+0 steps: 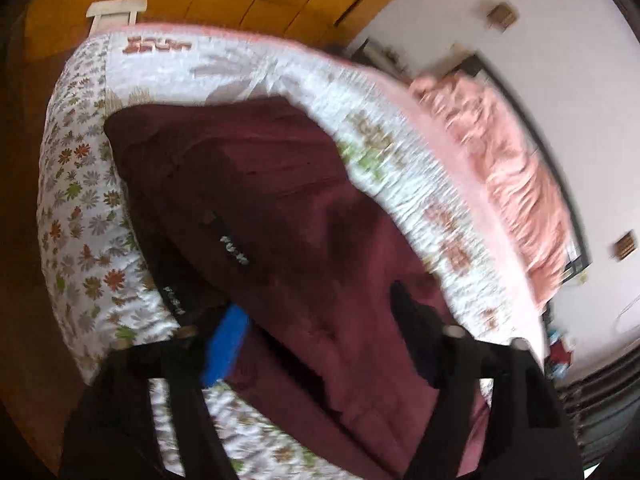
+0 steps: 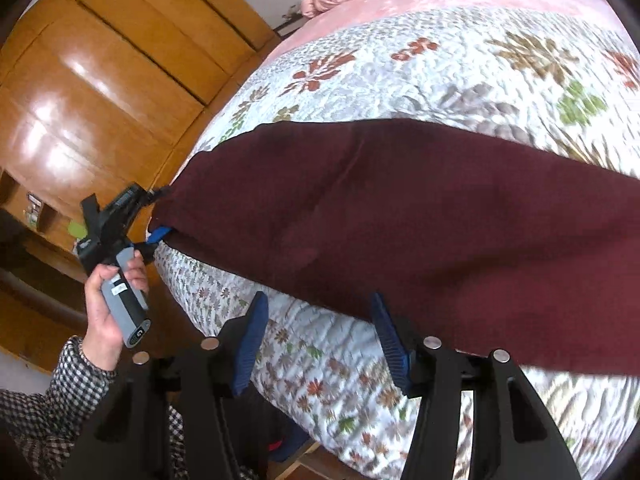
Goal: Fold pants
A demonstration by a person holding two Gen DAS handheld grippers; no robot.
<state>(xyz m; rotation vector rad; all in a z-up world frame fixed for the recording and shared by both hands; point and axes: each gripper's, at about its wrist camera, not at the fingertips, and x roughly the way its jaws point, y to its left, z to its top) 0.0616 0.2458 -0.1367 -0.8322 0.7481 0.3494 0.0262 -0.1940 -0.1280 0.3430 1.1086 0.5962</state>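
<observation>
Dark maroon pants (image 2: 400,216) lie on a floral quilted bed (image 2: 440,64); they also show in the left wrist view (image 1: 260,208), with small white lettering on a dark band. My left gripper (image 1: 316,344) is open, its blue-padded fingers (image 1: 224,344) at the pants' near edge; in the right wrist view (image 2: 158,216) it sits at the pants' left corner, one jaw above and one below the cloth. My right gripper (image 2: 316,340) is open and empty just below the pants' near edge, its blue pads (image 2: 252,340) spread wide.
A pink blanket (image 1: 504,168) is bunched at the far side of the bed. A wooden wardrobe (image 2: 100,80) stands beside the bed. The bed's near edge drops off below my right gripper.
</observation>
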